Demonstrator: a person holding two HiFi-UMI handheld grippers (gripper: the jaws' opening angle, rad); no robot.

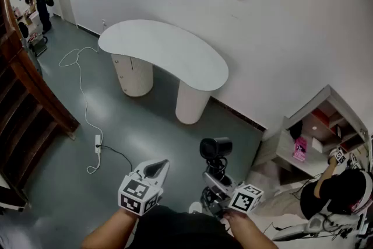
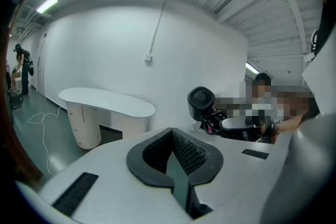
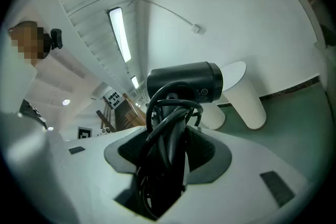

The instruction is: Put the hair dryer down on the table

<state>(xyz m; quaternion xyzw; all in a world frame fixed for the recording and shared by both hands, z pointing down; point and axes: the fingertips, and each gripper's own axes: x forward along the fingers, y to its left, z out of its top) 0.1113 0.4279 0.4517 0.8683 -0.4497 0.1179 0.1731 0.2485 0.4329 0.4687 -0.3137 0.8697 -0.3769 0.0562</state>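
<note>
A black hair dryer (image 1: 215, 148) stands upright in my right gripper (image 1: 214, 176), which is shut on its handle, with the cord wound round that handle. In the right gripper view the dryer's barrel (image 3: 184, 81) lies crosswise above the jaws of the right gripper (image 3: 168, 149). My left gripper (image 1: 156, 168) is held beside it, shut and empty; in its own view the left gripper (image 2: 176, 157) shows its pads meeting, with the hair dryer (image 2: 201, 103) off to the right. The white kidney-shaped table (image 1: 163, 52) stands ahead by the wall, well beyond both grippers, and its top is bare.
A white power strip (image 1: 98, 144) and its cable lie on the grey floor at left. A wooden stair railing (image 1: 29, 90) runs along the left edge. A low shelf (image 1: 317, 125) and a crouching person (image 1: 344, 189) are at right. Another person (image 1: 38, 3) stands far back left.
</note>
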